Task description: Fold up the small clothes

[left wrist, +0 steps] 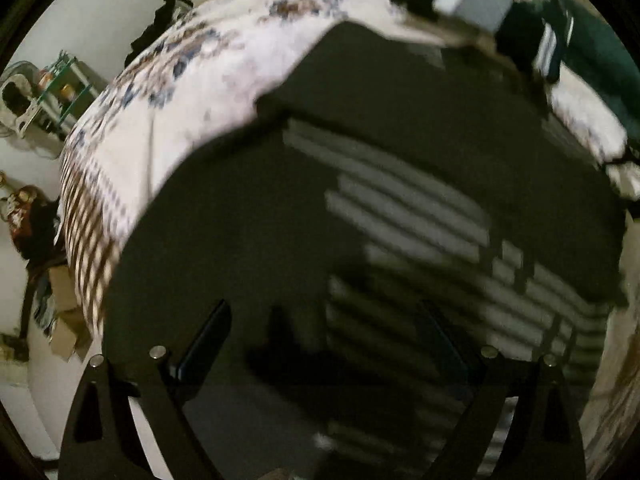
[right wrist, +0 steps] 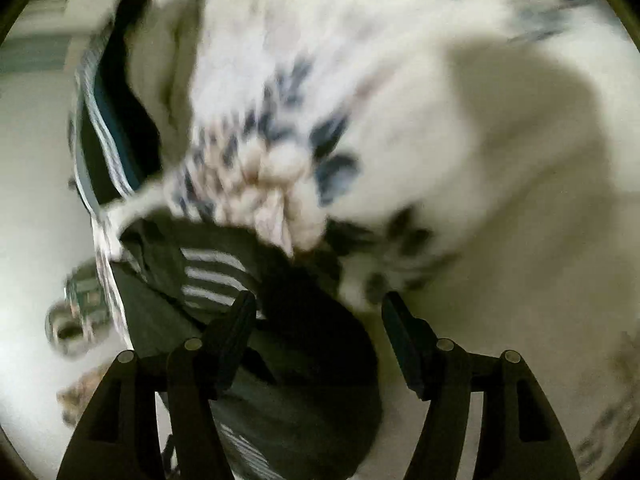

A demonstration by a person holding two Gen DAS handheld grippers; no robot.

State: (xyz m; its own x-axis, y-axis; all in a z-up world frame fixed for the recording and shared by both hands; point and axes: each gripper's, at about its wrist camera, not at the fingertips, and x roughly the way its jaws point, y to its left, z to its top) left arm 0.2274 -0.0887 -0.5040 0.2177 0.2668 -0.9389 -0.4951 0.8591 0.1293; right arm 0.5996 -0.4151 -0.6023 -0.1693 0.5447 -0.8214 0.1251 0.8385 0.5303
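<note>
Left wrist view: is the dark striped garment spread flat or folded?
Spread, mostly: the dark striped garment lies open across the patterned bedsheet, one layer visible; blur hides any folded edges.

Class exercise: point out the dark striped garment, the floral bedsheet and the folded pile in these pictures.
Garment (left wrist: 360, 120): left wrist view, on its plain dark upper part.
Bedsheet (left wrist: 168, 128): left wrist view, on a bare white patch left of the garment.
Folded pile (left wrist: 472, 4): left wrist view, on its grey top piece.

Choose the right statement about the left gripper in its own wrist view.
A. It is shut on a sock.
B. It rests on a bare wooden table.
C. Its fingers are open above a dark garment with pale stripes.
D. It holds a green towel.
C: the left gripper has its fingers spread wide, and the dark striped garment on the patterned bedsheet fills the space between them.
</note>
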